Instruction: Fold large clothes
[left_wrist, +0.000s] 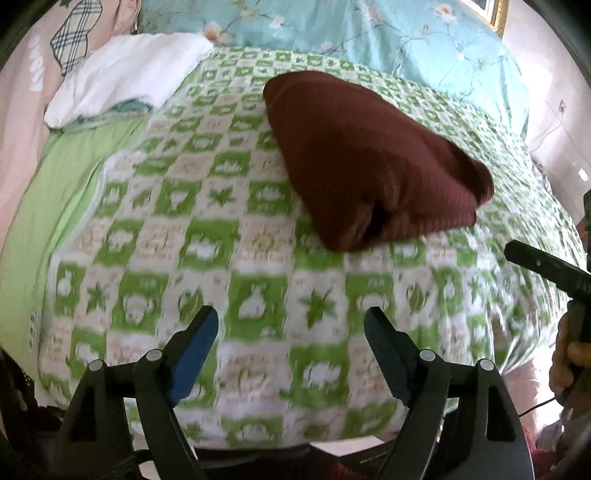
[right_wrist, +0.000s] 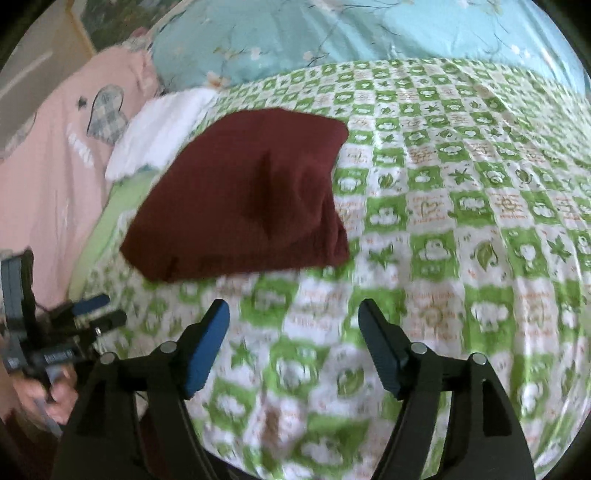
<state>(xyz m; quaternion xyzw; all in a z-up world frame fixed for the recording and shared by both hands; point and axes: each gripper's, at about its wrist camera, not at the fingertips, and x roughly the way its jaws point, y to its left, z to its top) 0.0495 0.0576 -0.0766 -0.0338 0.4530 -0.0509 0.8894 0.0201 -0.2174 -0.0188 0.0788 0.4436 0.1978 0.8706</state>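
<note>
A folded dark red knit garment (left_wrist: 373, 162) lies on the green-and-white checked bedspread (left_wrist: 229, 236). Nearer than it, left gripper (left_wrist: 291, 325) and right gripper (right_wrist: 293, 317) hover, fingers wide apart, empty.

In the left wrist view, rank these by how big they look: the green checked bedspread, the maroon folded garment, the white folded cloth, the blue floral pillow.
1. green checked bedspread, fills most of the frame
2. blue floral pillow, cut off by the frame
3. maroon folded garment
4. white folded cloth

Pillow and garment look close; fisheye and distance make that pair unsure.
</note>
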